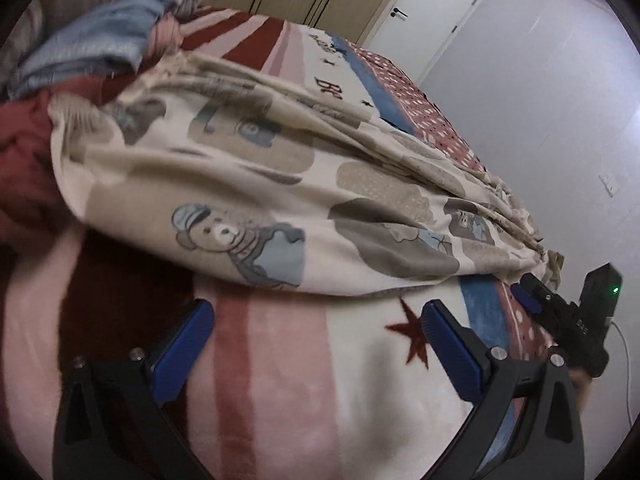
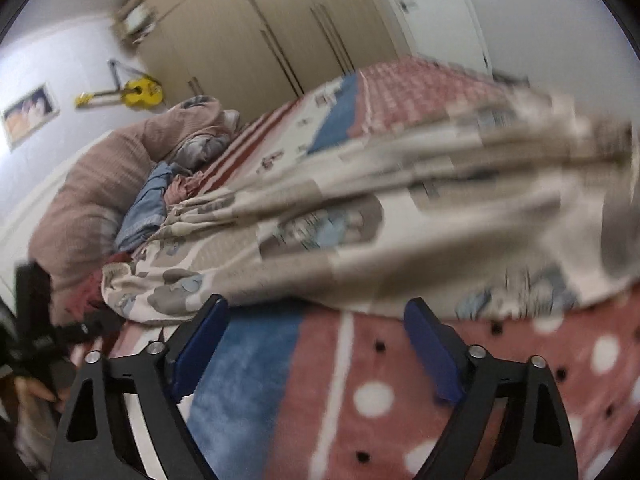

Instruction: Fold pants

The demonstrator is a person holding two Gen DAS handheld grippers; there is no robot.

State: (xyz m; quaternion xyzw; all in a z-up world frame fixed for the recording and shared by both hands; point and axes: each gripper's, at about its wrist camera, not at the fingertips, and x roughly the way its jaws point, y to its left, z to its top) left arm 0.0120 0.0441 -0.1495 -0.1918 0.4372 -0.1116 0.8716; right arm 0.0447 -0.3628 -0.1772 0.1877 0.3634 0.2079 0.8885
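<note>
Cream pants (image 1: 248, 184) printed with grey clouds and cartoon bears lie stretched across the bed, bunched into pleats along their far edge. They also show, blurred, in the right wrist view (image 2: 360, 220). My left gripper (image 1: 316, 344) is open and empty, its blue pads just short of the pants' near edge. My right gripper (image 2: 316, 344) is open and empty, also just short of the near edge. The right gripper also shows in the left wrist view (image 1: 568, 312) at the pants' right end.
The bed is covered by a striped and dotted red, pink, white and blue blanket (image 1: 280, 360). A pile of blue and red clothes (image 1: 92, 48) and a pink quilt (image 2: 100, 184) lie at the left end. Wardrobes (image 2: 240, 40) and a door (image 1: 432, 8) stand behind.
</note>
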